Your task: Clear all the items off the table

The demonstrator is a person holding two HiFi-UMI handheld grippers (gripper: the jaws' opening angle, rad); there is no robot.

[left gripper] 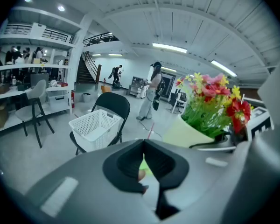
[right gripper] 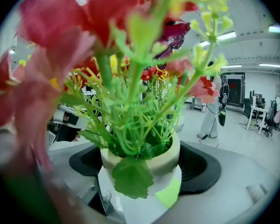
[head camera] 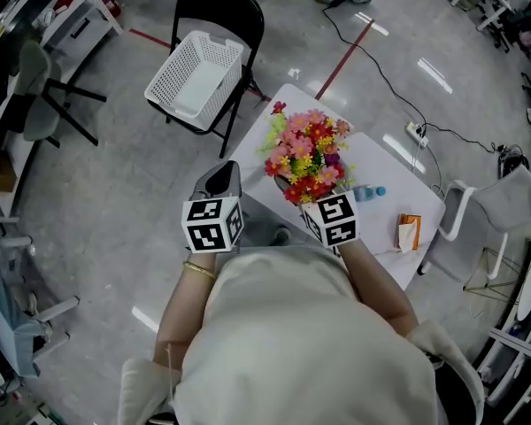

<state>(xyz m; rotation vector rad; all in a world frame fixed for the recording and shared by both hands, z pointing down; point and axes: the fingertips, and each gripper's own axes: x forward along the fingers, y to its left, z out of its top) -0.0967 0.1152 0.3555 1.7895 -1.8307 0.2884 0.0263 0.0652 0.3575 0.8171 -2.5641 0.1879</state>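
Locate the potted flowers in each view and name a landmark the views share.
Head view: potted flowers at the centre.
Left gripper view: potted flowers at the right edge.
Right gripper view: filling the middle, pot between the jaws.
Landmark: white basket on the chair, in the head and left gripper views only.

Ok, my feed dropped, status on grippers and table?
Left gripper shut, empty. Right gripper shut on flower pot. Bottle and orange carton left on table. Basket on chair; no obstruction seen.
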